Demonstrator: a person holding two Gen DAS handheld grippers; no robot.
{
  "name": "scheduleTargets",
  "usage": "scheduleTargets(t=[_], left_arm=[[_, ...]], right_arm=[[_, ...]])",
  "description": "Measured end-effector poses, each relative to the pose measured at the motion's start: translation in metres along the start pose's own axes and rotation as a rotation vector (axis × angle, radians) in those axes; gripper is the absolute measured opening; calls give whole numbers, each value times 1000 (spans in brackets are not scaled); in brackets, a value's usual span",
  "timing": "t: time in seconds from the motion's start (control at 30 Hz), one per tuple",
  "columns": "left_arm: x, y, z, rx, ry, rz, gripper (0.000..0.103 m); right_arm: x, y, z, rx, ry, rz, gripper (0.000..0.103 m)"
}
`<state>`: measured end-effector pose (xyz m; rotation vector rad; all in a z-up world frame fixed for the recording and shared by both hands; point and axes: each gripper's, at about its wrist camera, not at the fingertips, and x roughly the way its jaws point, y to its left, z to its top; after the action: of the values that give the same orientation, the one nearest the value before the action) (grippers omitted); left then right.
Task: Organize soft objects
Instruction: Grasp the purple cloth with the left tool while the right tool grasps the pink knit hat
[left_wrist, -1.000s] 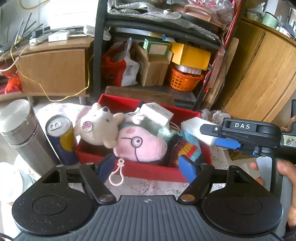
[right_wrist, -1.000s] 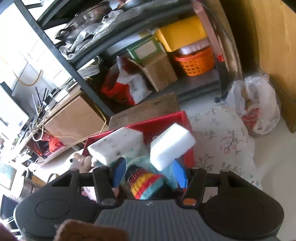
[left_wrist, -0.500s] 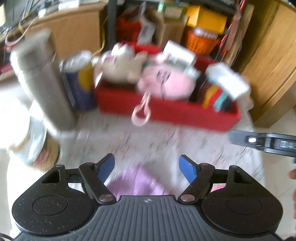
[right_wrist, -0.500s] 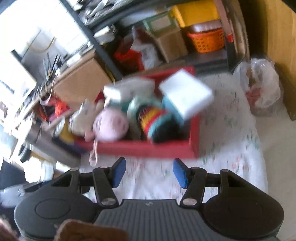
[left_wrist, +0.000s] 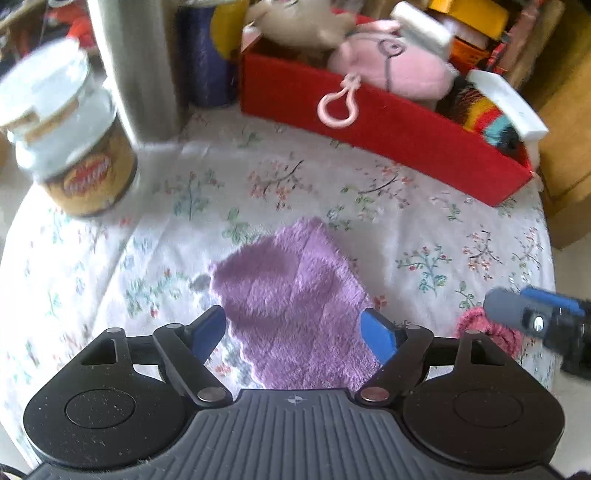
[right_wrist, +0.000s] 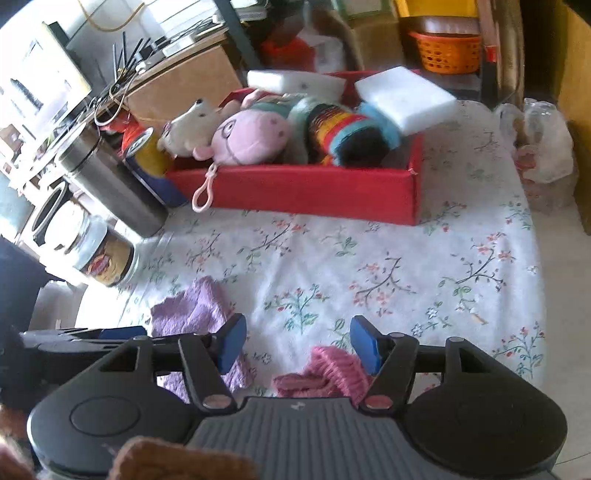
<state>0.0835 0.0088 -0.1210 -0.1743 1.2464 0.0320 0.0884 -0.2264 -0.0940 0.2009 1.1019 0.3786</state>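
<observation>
My left gripper (left_wrist: 293, 330), jaws open, straddles the purple cloth (left_wrist: 295, 295) short of the red box (left_wrist: 388, 125): light, limp, best pinched mid-fold. My right gripper (right_wrist: 297, 341), also open, hovers over the pink knit (right_wrist: 325, 373).

A round table under a floral white tablecloth (right_wrist: 388, 258) bears everything. At its far side stands a red rectangular cardboard box (right_wrist: 306, 192), with a pink plush pig (right_wrist: 251, 138), a beige plush animal (right_wrist: 192, 127), a striped knitted bundle (right_wrist: 347, 134) and two white foam blocks (right_wrist: 404, 96) in it. Left of the box stand a blue-and-yellow drink can (right_wrist: 147, 155), a steel flask (right_wrist: 107, 181) and a white-lidded jar (right_wrist: 99, 254). Near the front edge lies a fuzzy purple cloth (left_wrist: 295, 306), with a pink knitted piece (right_wrist: 325, 376) to its right.
</observation>
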Motion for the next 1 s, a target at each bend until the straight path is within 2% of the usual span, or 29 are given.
scheduleTargets(t=[0.13, 0.3, 0.43, 0.53, 0.57, 0.63, 0.7, 0.73, 0.8, 0.9, 1.0], left_arm=[[11, 0, 2, -92, 26, -35, 82], [21, -13, 6, -125, 7, 8, 98], [31, -34, 3, -38, -20, 111, 97], [31, -44, -5, 42, -40, 155, 94], [30, -46, -7, 54, -52, 157, 90], [22, -43, -11, 66, -75, 152, 74], [14, -40, -14, 77, -87, 142, 41], [9, -37, -15, 77, -92, 125, 35], [1, -30, -16, 43, -88, 73, 16], [-12, -25, -15, 11, -86, 5, 9], [-19, -26, -18, 8, -91, -31, 2]], right_arm=[[5, 3, -5, -30, 14, -16, 38], [4, -7, -7, -11, 15, -30, 38], [5, -12, -7, 0, 21, -34, 40], [6, -9, -7, -9, 25, -27, 41], [6, -7, -7, -19, 29, -32, 41], [7, -3, -8, -38, 32, -24, 41], [6, 0, -9, -60, 34, -24, 41], [5, 1, -9, -70, 30, -33, 41], [4, 2, -10, -79, 26, -37, 41], [5, 2, -13, -79, 30, -31, 41], [9, 1, -14, -70, 45, -19, 30]])
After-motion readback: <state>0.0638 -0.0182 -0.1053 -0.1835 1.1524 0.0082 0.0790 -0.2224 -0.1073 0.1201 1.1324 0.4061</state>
